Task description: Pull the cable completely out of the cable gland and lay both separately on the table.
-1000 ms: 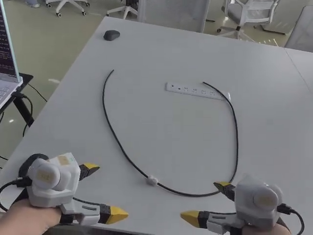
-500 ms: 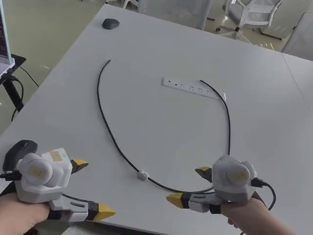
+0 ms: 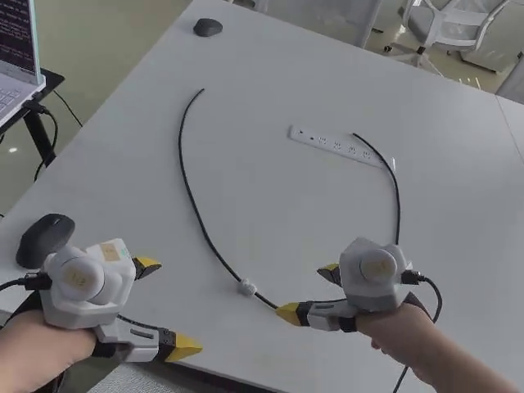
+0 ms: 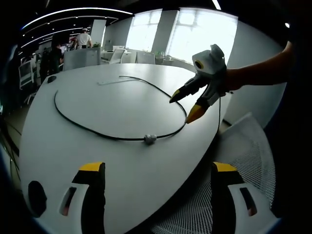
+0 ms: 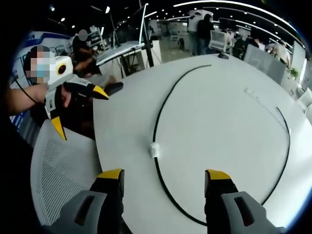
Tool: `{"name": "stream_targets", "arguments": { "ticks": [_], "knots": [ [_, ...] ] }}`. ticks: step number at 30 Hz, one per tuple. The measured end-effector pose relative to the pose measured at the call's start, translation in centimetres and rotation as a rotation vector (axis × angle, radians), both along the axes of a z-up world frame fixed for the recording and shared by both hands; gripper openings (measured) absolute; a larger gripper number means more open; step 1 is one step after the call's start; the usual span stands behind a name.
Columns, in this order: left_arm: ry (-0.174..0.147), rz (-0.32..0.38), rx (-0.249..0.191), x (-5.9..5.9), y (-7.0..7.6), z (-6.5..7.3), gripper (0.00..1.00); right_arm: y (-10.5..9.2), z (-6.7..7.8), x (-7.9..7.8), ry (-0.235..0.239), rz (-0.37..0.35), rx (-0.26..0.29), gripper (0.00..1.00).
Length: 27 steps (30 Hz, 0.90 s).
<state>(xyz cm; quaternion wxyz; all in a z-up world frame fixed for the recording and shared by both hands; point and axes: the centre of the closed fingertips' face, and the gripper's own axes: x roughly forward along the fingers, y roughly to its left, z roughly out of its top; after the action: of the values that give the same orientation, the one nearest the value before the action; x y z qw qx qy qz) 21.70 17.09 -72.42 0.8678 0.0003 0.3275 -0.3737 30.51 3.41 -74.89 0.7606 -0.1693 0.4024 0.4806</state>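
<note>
A black cable (image 3: pixel 190 188) lies in a wide U on the white table (image 3: pixel 270 213). A small white cable gland (image 3: pixel 246 286) is threaded on it near the front edge. My right gripper (image 3: pixel 309 290) hovers open just right of the gland, over the cable's bend, holding nothing. My left gripper (image 3: pixel 168 304) is open at the front left corner, well clear of the cable. In the left gripper view, the gland (image 4: pixel 150 139) lies ahead of the open jaws (image 4: pixel 157 168). The right gripper view has the gland (image 5: pixel 154 148) just beyond its open jaws (image 5: pixel 165 174).
A white power strip (image 3: pixel 340 147) lies at the back, touching the cable's right end. One dark mouse (image 3: pixel 208 27) sits at the far edge, another (image 3: pixel 45 239) by my left gripper. A laptop (image 3: pixel 16 57) stands off the table's left; office chairs (image 3: pixel 442 24) behind.
My right gripper has moved left and forward, closer to the gland. The left gripper has stayed near the front left corner. The head camera has shifted.
</note>
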Motion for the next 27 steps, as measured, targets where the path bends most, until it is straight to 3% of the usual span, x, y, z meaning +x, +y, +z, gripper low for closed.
{"name": "stream_targets", "arguments": {
  "ticks": [7, 27],
  "knots": [
    [0.014, -0.011, 0.009, -0.1, -0.1, -0.5, 0.89, 1.5, -1.2, 0.5, 0.031, 0.056, -0.020, 0.56],
    [0.044, -0.006, 0.014, 0.5, -0.1, -1.9, 0.89, 4.8, -5.5, 0.0, 0.106, 0.180, -0.101, 0.33]
  ]
}}
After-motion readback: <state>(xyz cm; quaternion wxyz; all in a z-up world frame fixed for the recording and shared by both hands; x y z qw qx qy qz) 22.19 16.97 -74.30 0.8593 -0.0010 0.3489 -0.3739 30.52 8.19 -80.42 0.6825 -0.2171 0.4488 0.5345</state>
